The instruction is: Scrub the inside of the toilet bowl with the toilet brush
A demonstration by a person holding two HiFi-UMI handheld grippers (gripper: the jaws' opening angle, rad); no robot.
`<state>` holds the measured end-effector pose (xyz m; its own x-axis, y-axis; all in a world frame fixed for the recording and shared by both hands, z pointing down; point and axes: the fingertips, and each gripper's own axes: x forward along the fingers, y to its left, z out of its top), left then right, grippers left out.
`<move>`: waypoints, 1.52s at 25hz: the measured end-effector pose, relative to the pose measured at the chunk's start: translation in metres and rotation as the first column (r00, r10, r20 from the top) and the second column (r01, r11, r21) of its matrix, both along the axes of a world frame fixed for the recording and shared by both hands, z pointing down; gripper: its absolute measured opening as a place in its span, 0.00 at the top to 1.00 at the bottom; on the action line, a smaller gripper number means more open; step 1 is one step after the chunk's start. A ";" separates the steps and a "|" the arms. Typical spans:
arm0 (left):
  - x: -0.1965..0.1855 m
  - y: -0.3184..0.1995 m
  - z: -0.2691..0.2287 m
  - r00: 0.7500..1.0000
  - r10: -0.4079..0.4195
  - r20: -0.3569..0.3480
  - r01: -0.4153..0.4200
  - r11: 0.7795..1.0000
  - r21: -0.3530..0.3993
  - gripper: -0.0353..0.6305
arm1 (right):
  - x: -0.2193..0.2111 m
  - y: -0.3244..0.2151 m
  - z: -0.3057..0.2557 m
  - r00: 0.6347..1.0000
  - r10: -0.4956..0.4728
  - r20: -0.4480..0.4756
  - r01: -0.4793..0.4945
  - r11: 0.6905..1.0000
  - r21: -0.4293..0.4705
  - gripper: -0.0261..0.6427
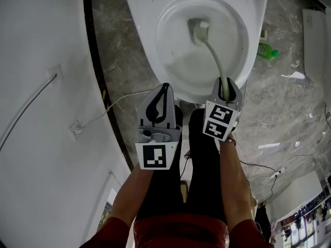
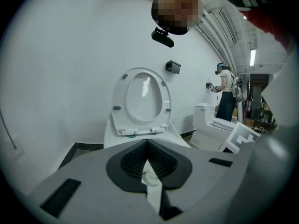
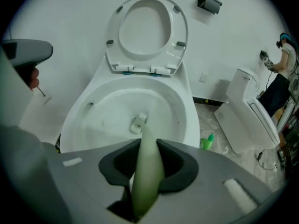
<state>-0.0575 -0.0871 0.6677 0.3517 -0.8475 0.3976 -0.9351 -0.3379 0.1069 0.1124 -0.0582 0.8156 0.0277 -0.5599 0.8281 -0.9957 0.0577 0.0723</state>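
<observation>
Toilet brush (image 1: 212, 51) clamped by its handle in the right gripper (image 1: 226, 85), its head low inside the toilet bowl (image 1: 176, 66). Left gripper (image 1: 164, 89) hangs closed and empty. Scrubbing well likely calls for firm circular sweeps along the walls, with a tight grip.

We count two grippers, the left gripper (image 1: 165, 88) and the right gripper (image 1: 226, 85). Each carries one marker cube, so there are two cubes. We see one toilet brush (image 1: 215, 56). Toilets number two: one toilet bowl (image 1: 252, 40) at twelve o'clock in the head view, and a second toilet (image 3: 247, 108) at three o'clock in the right gripper view. We also find one raised seat (image 3: 180, 34), one green bottle (image 1: 267, 51) at the bowl's three o'clock, one black wall box (image 3: 209, 2) at one o'clock above the seat, and one person (image 3: 285, 64) in the background.
</observation>
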 end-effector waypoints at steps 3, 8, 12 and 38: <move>-0.007 -0.001 0.001 1.000 -0.020 0.002 0.020 1.000 0.003 0.94 | -0.022 -0.015 -0.009 0.997 -0.031 0.070 0.029 0.999 0.026 0.80; -0.013 0.002 0.001 0.999 -0.036 0.001 0.036 0.999 -0.007 0.94 | -0.045 -0.030 -0.044 0.986 -0.063 0.151 0.052 0.996 0.079 0.80; -0.015 0.004 0.003 0.999 -0.039 -0.001 0.039 0.999 -0.013 0.94 | -0.050 -0.022 -0.054 0.979 -0.090 0.181 0.072 0.992 0.105 0.80; -0.006 0.008 0.004 1.000 -0.015 0.001 0.015 1.000 -0.020 0.94 | 0.021 -0.035 -0.034 1.000 0.015 0.024 -0.016 0.999 0.044 0.80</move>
<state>-0.0631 -0.0790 0.6713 0.3389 -0.8444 0.4148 -0.9400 -0.3218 0.1131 0.1338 -0.0932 0.7818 0.0176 -0.5959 0.8029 -0.9979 0.0390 0.0509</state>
